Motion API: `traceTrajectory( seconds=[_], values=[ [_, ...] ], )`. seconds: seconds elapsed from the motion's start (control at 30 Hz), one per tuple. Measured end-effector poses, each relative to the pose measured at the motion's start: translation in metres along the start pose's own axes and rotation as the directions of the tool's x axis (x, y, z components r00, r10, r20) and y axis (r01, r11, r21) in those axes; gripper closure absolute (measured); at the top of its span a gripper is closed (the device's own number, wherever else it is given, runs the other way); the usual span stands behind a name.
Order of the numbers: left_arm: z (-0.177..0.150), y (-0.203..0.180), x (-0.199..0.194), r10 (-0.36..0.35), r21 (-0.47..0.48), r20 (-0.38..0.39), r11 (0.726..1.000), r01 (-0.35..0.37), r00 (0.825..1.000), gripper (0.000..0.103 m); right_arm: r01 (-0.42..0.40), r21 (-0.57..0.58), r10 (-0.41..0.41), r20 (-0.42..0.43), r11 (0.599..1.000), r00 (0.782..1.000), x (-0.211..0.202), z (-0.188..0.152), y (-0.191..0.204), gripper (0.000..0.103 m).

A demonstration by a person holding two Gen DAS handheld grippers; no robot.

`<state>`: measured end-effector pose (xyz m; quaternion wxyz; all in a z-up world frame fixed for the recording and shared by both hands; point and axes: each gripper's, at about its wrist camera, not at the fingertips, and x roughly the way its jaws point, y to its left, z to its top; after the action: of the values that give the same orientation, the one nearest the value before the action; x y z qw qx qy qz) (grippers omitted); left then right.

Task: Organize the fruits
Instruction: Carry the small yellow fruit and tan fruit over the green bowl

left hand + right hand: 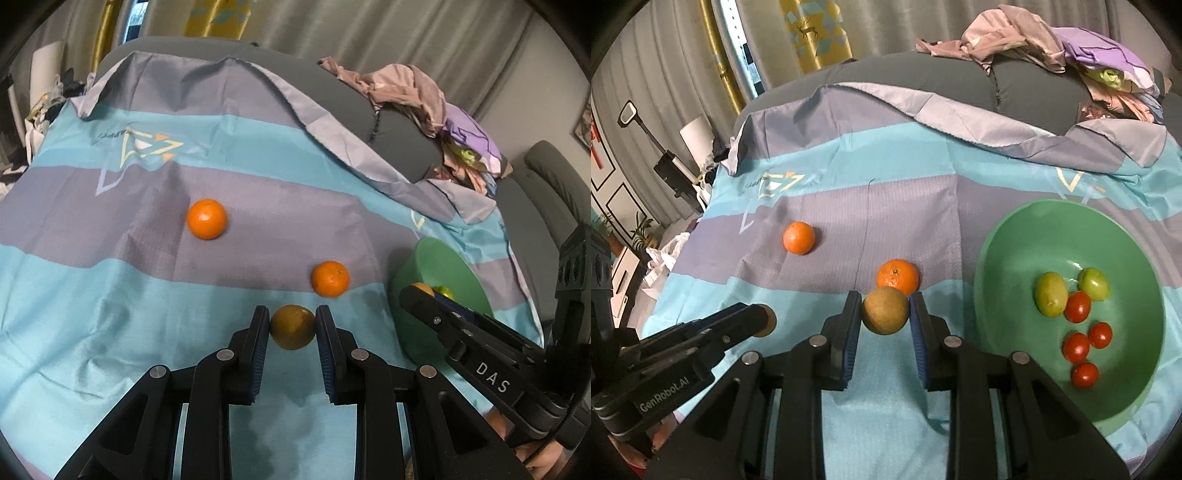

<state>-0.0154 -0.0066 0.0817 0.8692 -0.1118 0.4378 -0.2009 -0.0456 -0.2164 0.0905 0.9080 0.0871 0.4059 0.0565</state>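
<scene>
Our green bowl (997,258) holds four tomatoes (1078,306) and two green fruits (1051,293). Each gripper, left (291,326) and right (885,312), pinches a brownish fruit (292,326) above the striped sheet (110,295), where two oranges (207,218) lie.

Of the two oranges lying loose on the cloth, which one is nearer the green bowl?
The orange just behind the right gripper, showing its stem dimple. The other orange lies farther left and back, away from the green bowl.

Glossy green plastic bowl (1004,258) sits on smooth, faintly shiny striped cloth (923,229); oranges (207,219) look dimpled.
</scene>
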Motion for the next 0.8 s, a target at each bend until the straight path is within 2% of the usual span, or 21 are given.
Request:
traceTrajectory(
  seconds=[0.37,0.6,0.8],
  values=[
    [0.007,-0.041,-0.001,-0.036,0.068,0.021,0.997,0.034,0.999,0.078,-0.005,0.054,0.001,0.069,0.999,0.998,-0.031,0.01,-0.026,0.076],
    [0.011,-0.074,0.005,-0.061,0.123,0.035,0.991,0.056,0.998,0.078,0.033,0.109,-0.044,0.105,0.994,0.993,-0.049,0.015,-0.055,0.076],
    [0.011,-0.099,0.016,-0.087,0.151,0.017,0.985,0.083,0.996,0.078,0.075,0.161,-0.095,0.122,0.984,0.988,-0.062,0.017,-0.084,0.076]
  ],
)
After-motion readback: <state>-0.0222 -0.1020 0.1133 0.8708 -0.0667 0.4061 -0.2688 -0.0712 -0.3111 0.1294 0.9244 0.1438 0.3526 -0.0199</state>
